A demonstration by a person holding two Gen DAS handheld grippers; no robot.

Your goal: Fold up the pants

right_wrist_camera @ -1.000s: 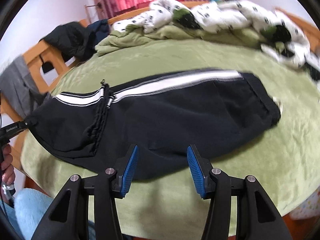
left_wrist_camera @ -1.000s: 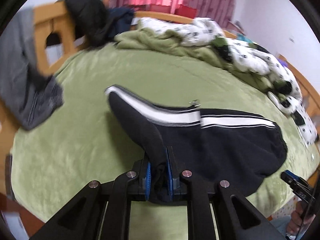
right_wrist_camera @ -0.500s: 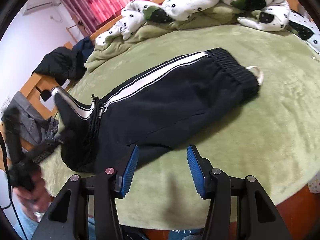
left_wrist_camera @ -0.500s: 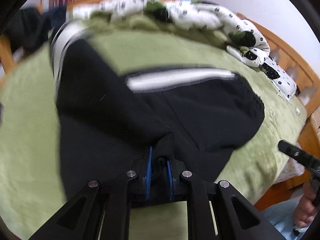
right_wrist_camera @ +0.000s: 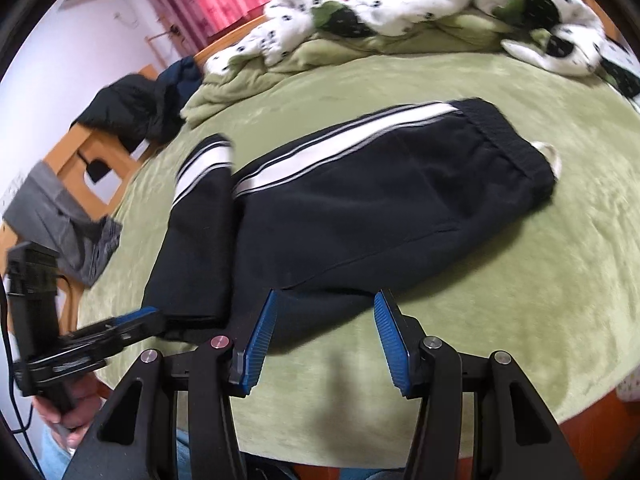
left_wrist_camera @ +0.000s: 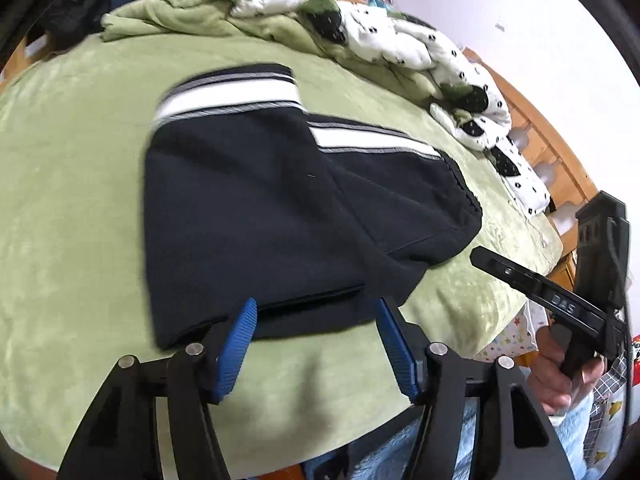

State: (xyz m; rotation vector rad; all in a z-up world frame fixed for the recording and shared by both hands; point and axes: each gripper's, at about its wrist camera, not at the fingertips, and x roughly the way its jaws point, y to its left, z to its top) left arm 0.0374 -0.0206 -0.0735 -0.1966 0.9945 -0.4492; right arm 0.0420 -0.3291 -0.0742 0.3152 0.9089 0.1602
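Black pants (left_wrist_camera: 280, 208) with a white side stripe lie on the green bed cover, their leg end folded back over the upper part (right_wrist_camera: 200, 240). My left gripper (left_wrist_camera: 316, 306) hovers at the near edge of the folded layer. Its jaws are opening; the cloth edge lies between the blue pads, which do not press on it. In the right wrist view the left gripper (right_wrist_camera: 136, 320) sits at the fold's near left corner. My right gripper (right_wrist_camera: 326, 296) stands open just in front of the pants' near edge, holding nothing. Its tip (left_wrist_camera: 480, 254) shows right of the pants.
A crumpled white spotted duvet (right_wrist_camera: 400, 4) and a heaped green blanket (left_wrist_camera: 192, 20) fill the far side of the bed (right_wrist_camera: 540, 300). A dark jacket (right_wrist_camera: 128, 116) and a grey garment (right_wrist_camera: 60, 224) hang on the wooden frame at the left. The bed's edge is just below both grippers.
The left gripper carried the pants' leg end across and down onto the upper part, then let it go as its jaws opened. The right gripper stayed open and shifted slightly.
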